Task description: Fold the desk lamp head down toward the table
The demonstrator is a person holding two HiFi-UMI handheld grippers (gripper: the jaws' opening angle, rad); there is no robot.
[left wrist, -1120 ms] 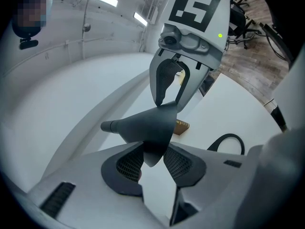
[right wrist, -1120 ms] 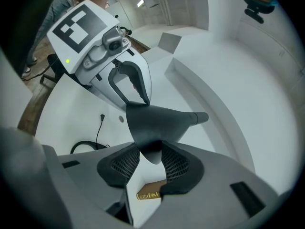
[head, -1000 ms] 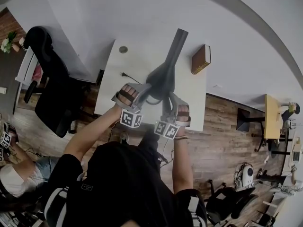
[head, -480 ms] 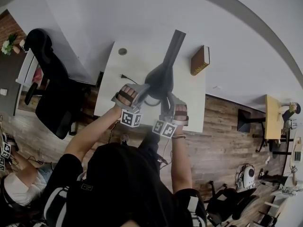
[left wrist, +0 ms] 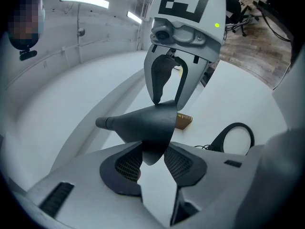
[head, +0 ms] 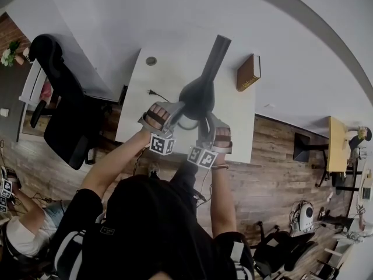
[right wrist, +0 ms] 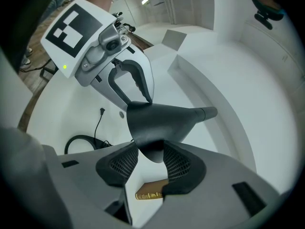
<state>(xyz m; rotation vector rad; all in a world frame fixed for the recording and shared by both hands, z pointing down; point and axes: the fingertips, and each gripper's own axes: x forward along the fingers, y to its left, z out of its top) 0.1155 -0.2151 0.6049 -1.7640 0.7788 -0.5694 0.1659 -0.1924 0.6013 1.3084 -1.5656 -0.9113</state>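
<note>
White tabletop is seen from above in the head view, set on a wooden floor, with a black office chair at 9 o'clock of it. Near the middle of the tabletop the dark, cone-shaped lamp head is found, and the lamp arm is stretched from it toward 1 o'clock. A brown book is laid at 2 o'clock of the lamp head, well apart from it. A black plug is laid at 9 o'clock, near the left tool.

The lamp head is met from both sides. The left tool is brought in from 7 o'clock in the head view. In the left gripper view the lower rim of the cone is dipped between its pads, and the pads are seen closed against that rim. A black ring is seen on the tabletop at 3 o'clock in that view.

The right tool is brought in from 5 o'clock in the head view. Its jaws have just been opening and are spread. The cone's rim is still placed between them, with no squeeze to be made out. The two tools are pointed at each other across the cone.
</note>
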